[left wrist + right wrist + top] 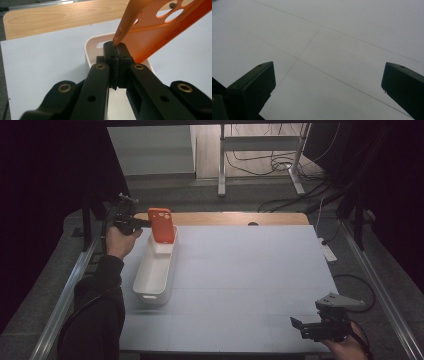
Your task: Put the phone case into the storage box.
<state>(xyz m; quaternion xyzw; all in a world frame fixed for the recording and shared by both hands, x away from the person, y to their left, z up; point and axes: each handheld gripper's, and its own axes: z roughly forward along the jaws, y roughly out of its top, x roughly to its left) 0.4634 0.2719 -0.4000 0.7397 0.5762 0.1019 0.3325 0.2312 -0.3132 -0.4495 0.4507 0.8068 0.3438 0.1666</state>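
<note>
Left gripper has its jaws clamped on the edge of the orange phone case, held upright over the far end of the white bin (camera holes up top). Right gripper, well away from the bin, jaws spread wide above the table.

I find no writing, label, brand, number or sign that can be read. The orange phone case pinched in my left gripper is plain on the side facing me, with bare cut-out holes only. The white bin under the case has blank walls. The white table below my right gripper carries thin seam lines, no print.
</note>
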